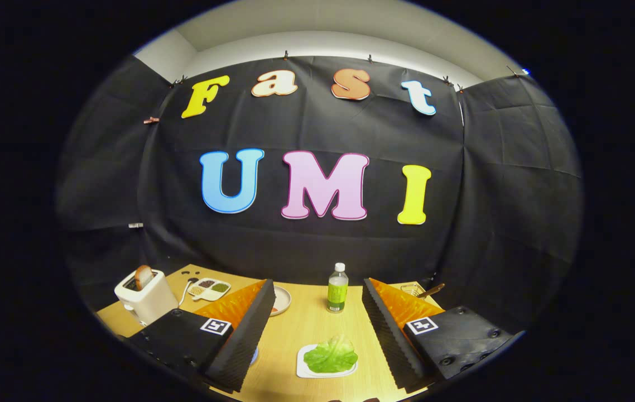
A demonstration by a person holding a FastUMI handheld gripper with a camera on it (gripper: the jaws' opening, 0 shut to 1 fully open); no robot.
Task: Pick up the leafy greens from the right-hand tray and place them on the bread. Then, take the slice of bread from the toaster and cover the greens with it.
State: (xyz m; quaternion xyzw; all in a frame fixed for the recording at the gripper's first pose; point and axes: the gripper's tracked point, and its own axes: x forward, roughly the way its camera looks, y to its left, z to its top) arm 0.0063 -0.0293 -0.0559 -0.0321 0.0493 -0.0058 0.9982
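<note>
The gripper [317, 335] is held spread wide above the wooden table [306, 324], nothing gripped. Between its fingers, at six o'clock, a lettuce leaf [331, 355] is seen lying on a white tray [302, 369]. A green-labelled bottle [337, 289] stands beyond at twelve o'clock. At ten o'clock, a white toaster [144, 295] holds a bread slice [143, 276].

One toaster [144, 298] is standing at ten o'clock from the gripper [317, 340], whose two fingers [242, 335] are sitting spread with nothing between them, holding one bread slice [143, 276]. One lettuce leaf [330, 355] is lying on one white tray [303, 368] just ahead, with one green bottle [337, 288] standing at twelve o'clock. One compartment dish [209, 288] and one round plate [283, 298] are sitting at eleven o'clock.
</note>
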